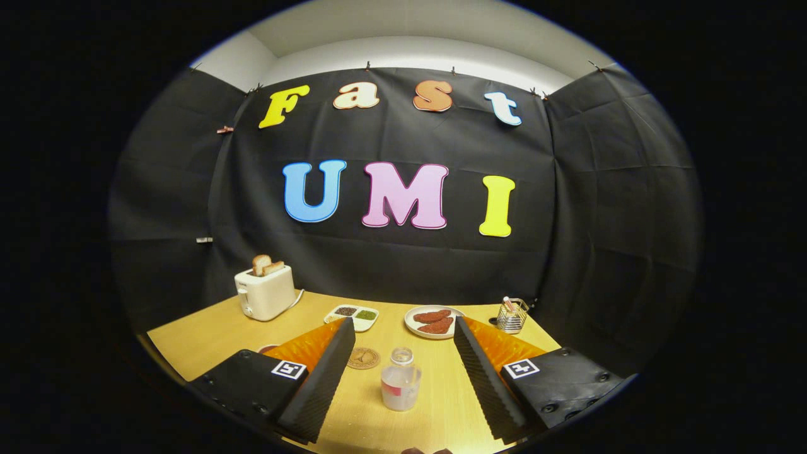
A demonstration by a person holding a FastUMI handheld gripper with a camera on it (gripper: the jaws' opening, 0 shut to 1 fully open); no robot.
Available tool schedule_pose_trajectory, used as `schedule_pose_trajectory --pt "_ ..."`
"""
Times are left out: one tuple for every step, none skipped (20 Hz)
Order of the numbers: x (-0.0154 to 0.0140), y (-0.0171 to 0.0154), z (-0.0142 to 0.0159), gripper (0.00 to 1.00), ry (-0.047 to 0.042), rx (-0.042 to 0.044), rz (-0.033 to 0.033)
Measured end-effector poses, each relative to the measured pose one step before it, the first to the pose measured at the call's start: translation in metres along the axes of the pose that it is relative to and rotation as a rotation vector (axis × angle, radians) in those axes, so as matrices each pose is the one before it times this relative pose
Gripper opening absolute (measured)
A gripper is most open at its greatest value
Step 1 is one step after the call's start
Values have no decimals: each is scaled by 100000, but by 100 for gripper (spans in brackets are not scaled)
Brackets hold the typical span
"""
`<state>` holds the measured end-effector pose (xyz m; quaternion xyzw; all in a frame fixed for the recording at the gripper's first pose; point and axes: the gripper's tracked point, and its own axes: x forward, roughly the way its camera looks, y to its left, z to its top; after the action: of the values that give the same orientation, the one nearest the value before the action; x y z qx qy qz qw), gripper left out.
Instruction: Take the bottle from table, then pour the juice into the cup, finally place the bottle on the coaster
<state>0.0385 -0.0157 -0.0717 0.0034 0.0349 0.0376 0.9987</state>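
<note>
- Bottle [400, 379] stands upright near the front edge of the table [202, 337], between the two fingers of the gripper [400, 328], touching neither.
- Gripper is spread wide, apparently lined up so the fingers can pass either side of the bottle.
- Coaster [364, 357] lies just beyond the bottle, beside one finger; a red rim that may be the cup [267, 348] peeks from behind that finger.
- Toaster [265, 292], condiment dish [352, 317], plate [434, 322] and wire holder [511, 314] line the far edge, out of the way.
</note>
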Motion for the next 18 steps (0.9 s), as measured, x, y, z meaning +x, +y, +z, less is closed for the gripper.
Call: schedule_pose_trajectory --pt "268 46 -416 97 281 244 841" --pt "432 157 -545 97 591 1411 1388" --pt "336 105 -562 97 574 1305 1263" --pt "396 51 -513 97 543 476 865" --pt "293 -86 -371 97 495 -149 523" --pt "364 -64 -396 97 182 -306 542" --pt "428 19 -354 97 87 -91 630" --pt "427 142 -424 97 -105 369 1271" --pt "226 224 -455 97 197 308 1735" --pt "392 116 -711 97 424 -471 1536" --pt "404 -396 -618 97 303 -622 -401" --pt "357 -340 -587 97 328 210 -535" --pt "474 -72 -670 97 650 517 -290" --pt "536 -274 -884 97 1434 413 -752" --pt "323 -199 -872 97 1620 687 -741" --pt "433 6 -771 97 1185 909 -113" --pt "324 108 -595 97 538 464 -128" --pt "384 24 -455 97 -93 -1226 -272"
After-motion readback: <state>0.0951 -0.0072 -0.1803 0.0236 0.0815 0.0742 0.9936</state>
